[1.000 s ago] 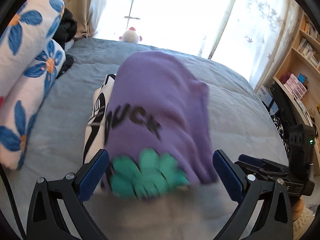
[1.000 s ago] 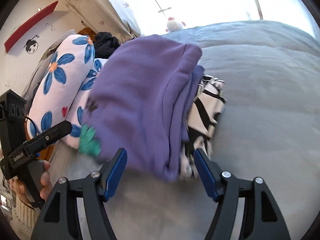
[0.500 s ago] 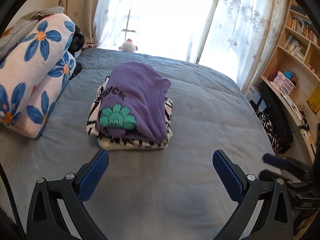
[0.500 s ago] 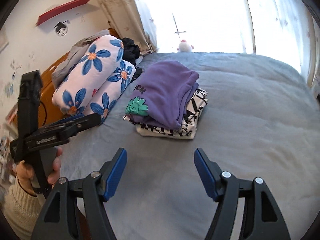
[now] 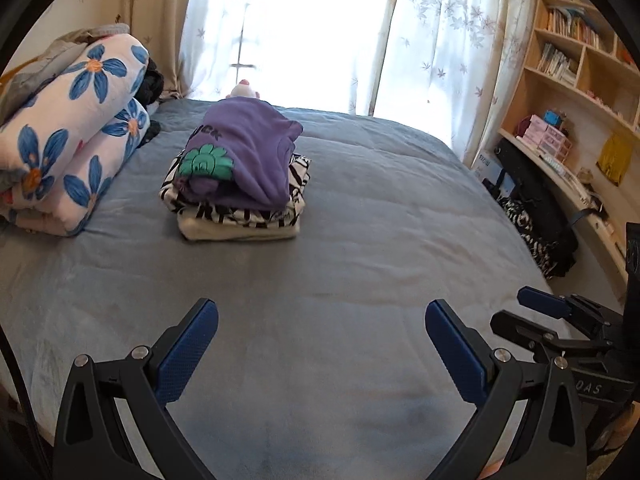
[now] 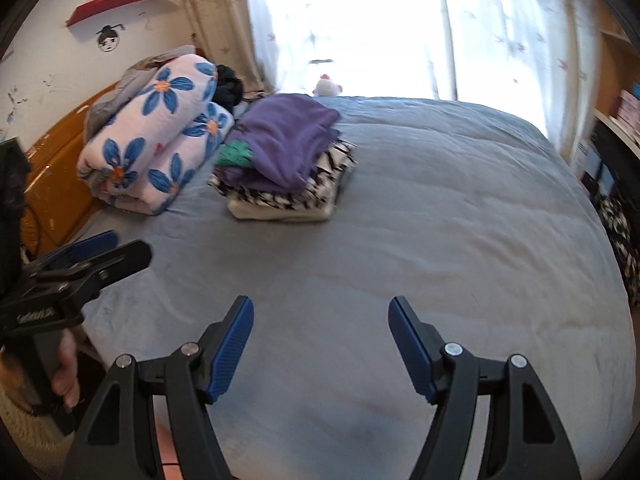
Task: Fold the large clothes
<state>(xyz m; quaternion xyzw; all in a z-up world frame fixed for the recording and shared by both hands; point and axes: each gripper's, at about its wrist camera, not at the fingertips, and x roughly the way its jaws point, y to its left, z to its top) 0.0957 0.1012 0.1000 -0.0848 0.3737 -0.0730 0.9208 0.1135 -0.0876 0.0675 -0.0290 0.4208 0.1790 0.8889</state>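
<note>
My left gripper (image 5: 322, 344) and right gripper (image 6: 320, 344) gape empty over the bed (image 5: 360, 240), folded purple sweatshirt (image 5: 248, 144) stacked upper left.

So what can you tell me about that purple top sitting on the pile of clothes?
The purple fleece-looking sweatshirt lies folded into a thick bundle, topmost on a small stack. Dark lettering, partly hidden, and a green flower-like print show on its near end. It rests on a folded black-and-white patterned garment, which sits on the grey-blue bed cover. A blue-flowered rolled quilt lies beside it, apart. Nothing grips it.
</note>
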